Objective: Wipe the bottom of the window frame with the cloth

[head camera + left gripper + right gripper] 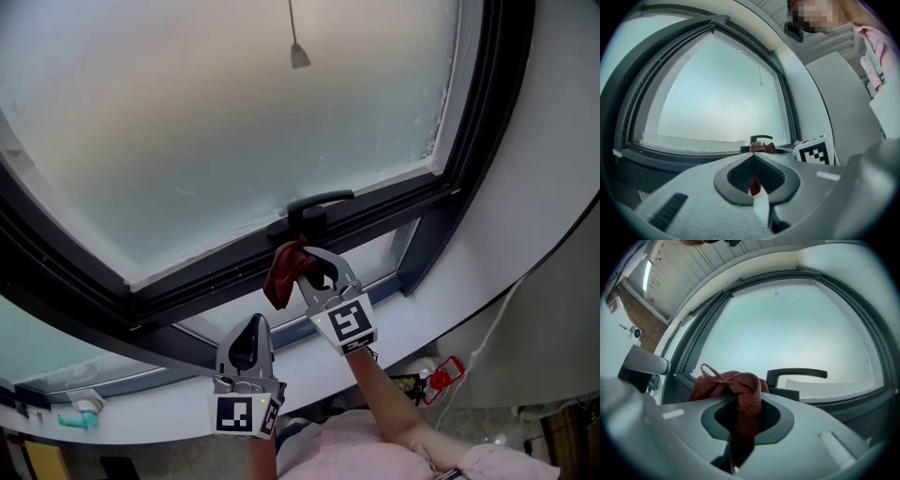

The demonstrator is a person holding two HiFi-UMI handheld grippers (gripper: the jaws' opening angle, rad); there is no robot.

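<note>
A dark red cloth [282, 274] hangs bunched from my right gripper [314, 267], which is shut on it just below the black window handle [319, 202]. The dark bottom window frame [187, 286] runs from lower left to upper right, and the cloth is close above it. In the right gripper view the cloth [733, 385] bulges out between the jaws of that gripper [745, 411], with the handle [797, 374] behind. My left gripper [248, 343] sits lower, over the white sill, shut and empty. The left gripper view shows the left gripper [753, 159] shut, with the cloth [762, 147] far ahead.
A frosted pane [234, 122] fills the window, with a pull cord [298, 52] hanging before it. A white sill [450, 300] curves below the frame. A teal object [80, 419] lies at the lower left and a red tool [441, 378] below the sill at the right.
</note>
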